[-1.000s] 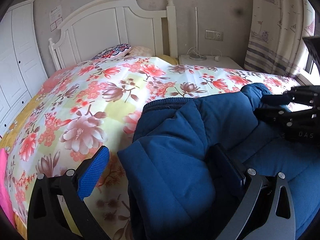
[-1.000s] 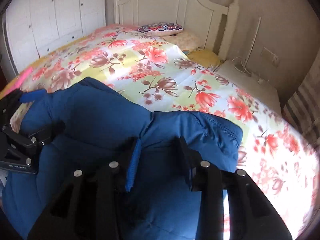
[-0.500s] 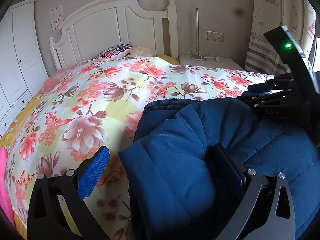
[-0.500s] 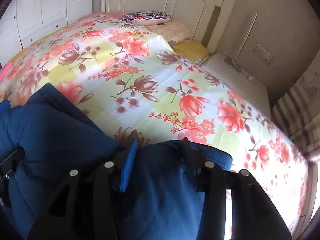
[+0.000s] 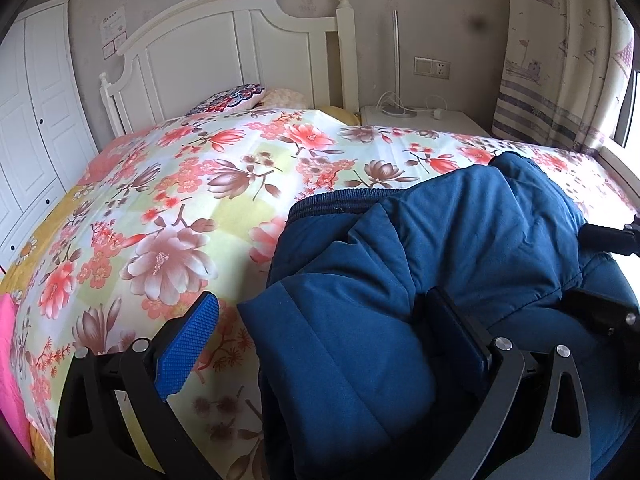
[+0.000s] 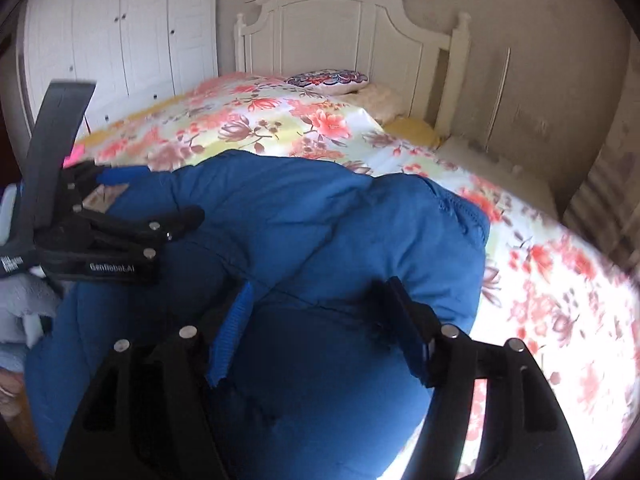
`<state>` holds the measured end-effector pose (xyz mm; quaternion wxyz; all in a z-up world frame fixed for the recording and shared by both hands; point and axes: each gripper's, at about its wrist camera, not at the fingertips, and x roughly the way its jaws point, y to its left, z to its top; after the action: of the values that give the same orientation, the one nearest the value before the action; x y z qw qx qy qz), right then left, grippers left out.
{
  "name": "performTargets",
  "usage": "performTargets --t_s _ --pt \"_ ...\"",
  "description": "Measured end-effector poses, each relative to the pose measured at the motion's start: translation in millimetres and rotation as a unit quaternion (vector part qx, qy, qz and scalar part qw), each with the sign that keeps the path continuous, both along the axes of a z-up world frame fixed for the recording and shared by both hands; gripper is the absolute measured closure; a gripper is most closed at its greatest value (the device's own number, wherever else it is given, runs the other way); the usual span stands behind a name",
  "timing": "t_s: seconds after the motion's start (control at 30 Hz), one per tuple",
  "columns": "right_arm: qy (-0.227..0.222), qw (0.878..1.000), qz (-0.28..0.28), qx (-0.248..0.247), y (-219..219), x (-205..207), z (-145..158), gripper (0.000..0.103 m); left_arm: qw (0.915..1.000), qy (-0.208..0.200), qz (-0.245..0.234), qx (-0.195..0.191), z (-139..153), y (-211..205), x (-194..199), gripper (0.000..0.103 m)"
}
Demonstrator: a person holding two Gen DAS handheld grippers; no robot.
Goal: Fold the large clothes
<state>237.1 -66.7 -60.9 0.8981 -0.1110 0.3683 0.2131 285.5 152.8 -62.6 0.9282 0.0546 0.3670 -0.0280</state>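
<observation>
The bed [image 5: 224,184], under its floral cover, is filling both views, and the padded blue coat [image 5: 400,280] is lying bunched on its near end, in the lower right of the left wrist view and across the lower centre of the right wrist view. Only the right wrist view is showing the white wardrobe [image 6: 120,36] head-on at upper left and a pale blue cloth [image 6: 24,312] at the left edge. Only the left wrist view is showing the curtain [image 5: 560,52] at upper right, the wall socket [image 5: 432,67] and the white nightstand [image 5: 424,118] with its cables.

The left tool [image 5: 324,340] is standing spread wide; its right finger [image 5: 460,332] is sitting against a fold of the coat, while the blue-padded left finger [image 5: 188,344] is hanging free above the bedcover, so it is pinching nothing. The right tool [image 6: 316,332] has just been opening its jaws; they are standing apart with coat fabric between them, and the pads are not pressing it together.

In the right wrist view the left tool is crossing the left side, lying over the coat. A patterned pillow [image 5: 228,98] is resting by the white headboard [image 5: 224,48]. A pink item [image 5: 10,368] is showing at the lower left edge.
</observation>
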Motion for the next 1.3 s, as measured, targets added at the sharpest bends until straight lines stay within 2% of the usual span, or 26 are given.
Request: performTargets --t_s 0.07,0.13,0.23,0.3,0.37,0.4,0.47,0.5,0.53,0.6,0.63,0.7,0.8,0.9,0.97,1.07,1.1,1.17,1.23,1.3 --pt "-0.010 1.000 -0.010 -0.023 6.1 -12.0 12.3 0.037 0.9999 0.009 -0.007 -0.003 2.0 2.0 1.2 0.004" --pt "-0.032 0.999 0.012 -0.020 9.6 -35.7 26.5 0.036 0.9998 0.013 -0.009 -0.007 9.9 7.6 -3.6 0.004" --pt "-0.060 0.997 0.052 -0.020 11.1 -78.5 40.1 0.029 0.9993 -0.030 0.022 0.006 35.7 17.1 -34.8 0.004" --pt "-0.064 0.995 0.075 -0.028 10.1 -99.0 36.4 0.024 0.9986 -0.052 0.010 -0.003 51.0 19.2 -61.4 0.004" --pt "-0.048 0.995 0.076 -0.047 11.7 -101.8 19.8 0.024 0.9979 -0.060 -0.023 -0.006 57.5 10.2 -90.7 0.004" --pt "-0.038 0.996 0.070 -0.032 7.9 -99.4 10.5 0.024 0.9978 -0.053 -0.038 0.011 51.4 0.8 -99.8 0.004" --pt "-0.023 0.998 0.058 0.025 -2.5 -94.4 2.1 0.023 0.9959 -0.023 -0.046 0.075 23.9 -18.0 -104.0 0.004" --pt "-0.024 0.998 0.058 0.029 -3.2 -95.1 -0.3 0.023 0.9951 -0.034 -0.043 0.082 12.9 -20.4 -106.9 0.004" --pt "-0.031 0.998 0.058 0.020 -1.3 -98.1 -1.2 0.023 0.9965 -0.040 -0.038 0.063 9.6 -16.0 -108.0 0.004" --pt "-0.032 0.998 0.056 0.007 1.2 -101.4 0.8 0.023 0.9991 -0.022 -0.033 0.016 4.7 -3.5 -106.1 0.004" --pt "-0.031 0.998 0.054 0.001 1.3 -102.9 3.2 0.023 0.9992 -0.019 -0.035 0.010 4.1 -2.3 -105.3 0.004" --pt "-0.047 0.998 0.051 -0.008 1.0 -116.4 16.6 0.024 0.9991 -0.018 -0.036 0.010 4.0 -1.4 -106.0 0.004" --pt "-0.065 0.995 0.082 0.001 2.5 -141.8 25.7 0.023 0.9993 -0.023 -0.028 0.005 1.4 -0.6 -109.8 0.004" --pt "-0.046 0.995 0.082 -0.037 8.3 -147.6 -2.5 0.023 0.9993 -0.026 -0.021 -0.019 -3.7 5.6 -111.4 0.004" --pt "-0.053 0.996 0.071 -0.013 1.0 -150.3 -10.3 0.023 0.9993 -0.026 -0.020 -0.019 -4.6 3.8 -114.6 0.004" --pt "-0.045 0.997 0.059 -0.028 2.7 -155.0 0.0 0.025 0.9994 -0.027 -0.015 -0.014 -5.1 2.4 -116.5 0.004" --pt "-0.055 0.996 0.058 -0.033 5.7 -159.7 3.9 0.028 0.9995 -0.027 -0.013 -0.013 -4.9 2.4 -117.6 0.004" --pt "-0.084 0.994 0.067 -0.036 11.7 -176.5 8.5 0.028 0.9994 -0.026 -0.012 -0.018 -5.4 4.6 -118.2 0.004" --pt "-0.068 0.993 0.083 -0.045 18.4 -181.1 -4.0 0.027 0.9993 -0.026 -0.010 -0.026 -6.3 6.4 -119.7 0.004" --pt "-0.082 0.991 0.083 -0.058 21.1 -183.3 -17.3 0.027 0.9992 -0.030 -0.009 -0.027 -7.6 7.0 -121.7 0.004"
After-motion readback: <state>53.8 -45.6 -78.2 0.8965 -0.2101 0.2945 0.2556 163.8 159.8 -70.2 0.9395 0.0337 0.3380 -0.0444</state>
